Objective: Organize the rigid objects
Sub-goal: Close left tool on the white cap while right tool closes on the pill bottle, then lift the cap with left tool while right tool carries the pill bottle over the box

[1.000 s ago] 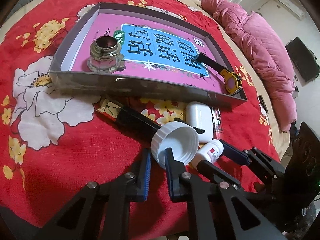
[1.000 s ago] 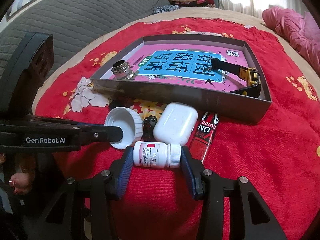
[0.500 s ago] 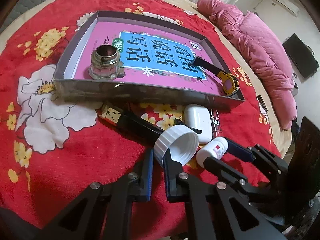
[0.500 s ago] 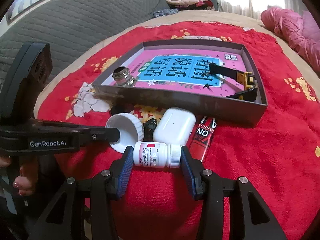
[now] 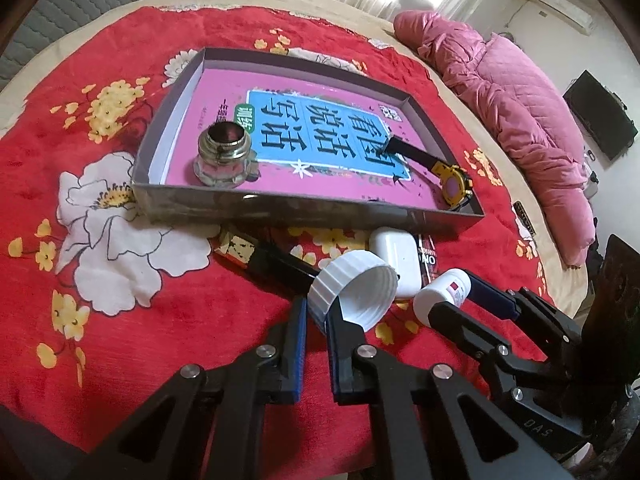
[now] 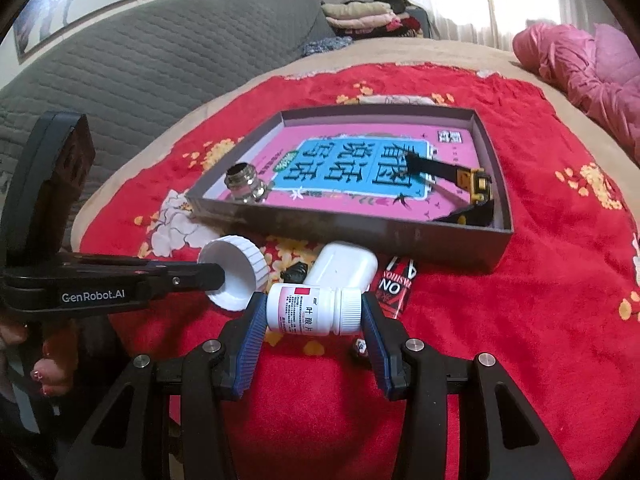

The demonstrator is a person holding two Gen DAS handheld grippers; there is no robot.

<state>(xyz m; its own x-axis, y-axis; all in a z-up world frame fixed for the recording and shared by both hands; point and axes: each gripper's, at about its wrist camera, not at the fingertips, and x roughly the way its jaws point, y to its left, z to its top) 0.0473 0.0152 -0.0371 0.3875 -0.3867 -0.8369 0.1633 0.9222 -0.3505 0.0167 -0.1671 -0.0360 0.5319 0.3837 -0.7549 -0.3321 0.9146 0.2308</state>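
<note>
My left gripper is shut on the rim of a white ribbed cap, held tilted just above the red cloth; the same cap shows at the left in the right wrist view. My right gripper is shut on a white pill bottle with a red label, lying sideways between the pads and lifted off the cloth. A grey box with a pink book inside sits beyond; it holds a glass inkwell and a yellow watch.
On the cloth before the box lie a white earbud case, a red and black tube, a long black item and a small dark piece. A pink quilt lies at the right, a grey headboard at the left.
The left jaws closed onto the cap's rim and lifted it, tilting it up. The right gripper raised the pill bottle off the cloth.
</note>
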